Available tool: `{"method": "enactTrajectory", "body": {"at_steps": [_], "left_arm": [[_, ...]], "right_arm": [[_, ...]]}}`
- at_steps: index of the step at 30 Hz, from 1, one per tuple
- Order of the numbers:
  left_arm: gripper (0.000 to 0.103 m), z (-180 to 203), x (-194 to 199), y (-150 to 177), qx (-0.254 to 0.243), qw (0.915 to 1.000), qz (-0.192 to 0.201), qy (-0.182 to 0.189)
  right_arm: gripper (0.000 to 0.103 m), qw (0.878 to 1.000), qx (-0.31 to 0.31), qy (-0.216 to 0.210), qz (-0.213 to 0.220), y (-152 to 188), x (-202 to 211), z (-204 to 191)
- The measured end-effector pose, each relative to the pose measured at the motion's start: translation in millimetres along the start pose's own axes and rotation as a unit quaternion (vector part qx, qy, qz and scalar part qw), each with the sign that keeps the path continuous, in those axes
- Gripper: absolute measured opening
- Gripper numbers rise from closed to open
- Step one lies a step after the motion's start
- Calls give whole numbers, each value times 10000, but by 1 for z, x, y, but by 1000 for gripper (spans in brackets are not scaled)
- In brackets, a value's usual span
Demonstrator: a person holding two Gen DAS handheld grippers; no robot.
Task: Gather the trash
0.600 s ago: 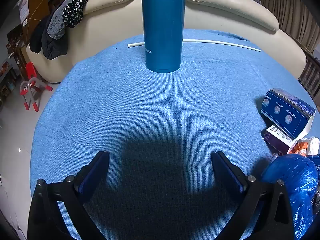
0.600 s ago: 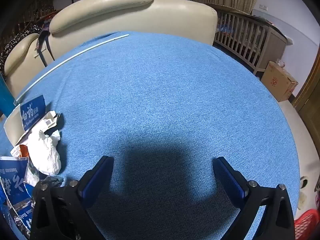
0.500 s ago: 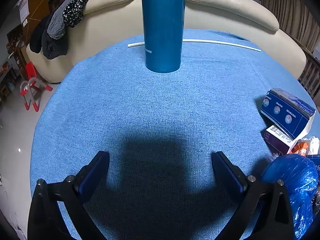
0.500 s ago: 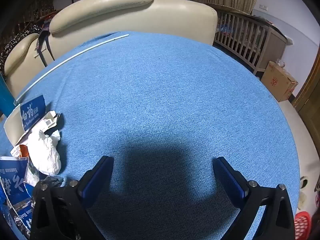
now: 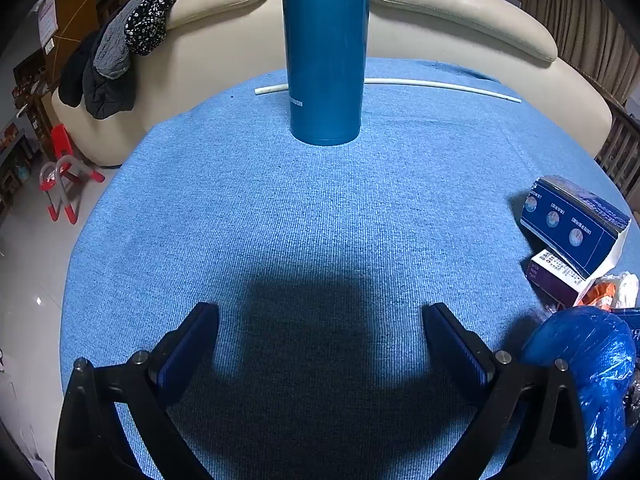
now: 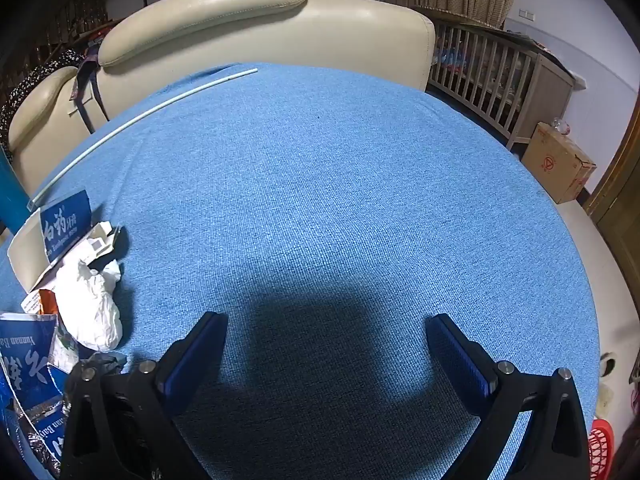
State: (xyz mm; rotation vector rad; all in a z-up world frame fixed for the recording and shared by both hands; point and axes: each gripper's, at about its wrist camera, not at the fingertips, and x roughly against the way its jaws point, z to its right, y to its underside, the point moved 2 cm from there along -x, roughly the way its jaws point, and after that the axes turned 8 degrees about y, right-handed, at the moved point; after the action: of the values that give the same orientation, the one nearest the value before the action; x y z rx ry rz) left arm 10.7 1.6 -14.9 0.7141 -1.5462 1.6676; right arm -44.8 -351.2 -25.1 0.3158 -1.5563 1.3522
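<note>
The blue cylinder (image 5: pixel 325 52) standing at the far middle of the bench (image 5: pixel 320 208) is cut off at the top edge of the left view. The trash is only partly in frame: the blue plastic bag (image 5: pixel 592 364) runs off the near right corner, and the blue foil packets (image 6: pixel 24 364) are clipped at the left edge of the right view.

The left claw (image 5: pixel 320 320) is spread wide over bare blue cloth, nothing between its fingers. The trash lies to its right: a dark blue carton (image 5: pixel 572 224) and the bag just beside its right finger.

The right claw (image 6: pixel 326 330) is likewise spread and empty. A crumpled white tissue (image 6: pixel 92 308) lies near its left finger.

A white rod (image 5: pixel 440 86) lies at the far side.
</note>
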Motion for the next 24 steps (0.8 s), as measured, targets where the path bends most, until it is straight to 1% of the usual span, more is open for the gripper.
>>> {"method": "enactTrajectory", "body": {"at_steps": [5,7,11,12,13,16,18,21,24], "left_arm": [[103,-1,7,5,0,9999,-91,75],[103,-3,14,9,27,10000,-44,76],[103,-6,33,19,138,9997,53,199],[103,-6,39,21,150,9996,80,239],[103,-6,44,22,152,9994,113,282],[103,-4,58,26,99,9991,243,341],[103,1,66,29,47,9987,285,427],[103,12,83,34,-57,9980,371,504],[103,20,99,44,-109,9972,447,591]], "right_arm": [[103,10000,3,2,0,0,0,0],[103,10000,2,2,1,0,0,0],[103,10000,66,-26,-41,-2,-1,0],[103,9999,93,-13,-92,0,2,1],[103,9999,44,93,-80,3,7,3],[103,9992,-37,241,332,10,38,22],[103,9980,-25,228,587,15,64,34],[103,9973,-35,42,727,23,101,48],[103,9960,-89,-217,860,41,138,56]]}}
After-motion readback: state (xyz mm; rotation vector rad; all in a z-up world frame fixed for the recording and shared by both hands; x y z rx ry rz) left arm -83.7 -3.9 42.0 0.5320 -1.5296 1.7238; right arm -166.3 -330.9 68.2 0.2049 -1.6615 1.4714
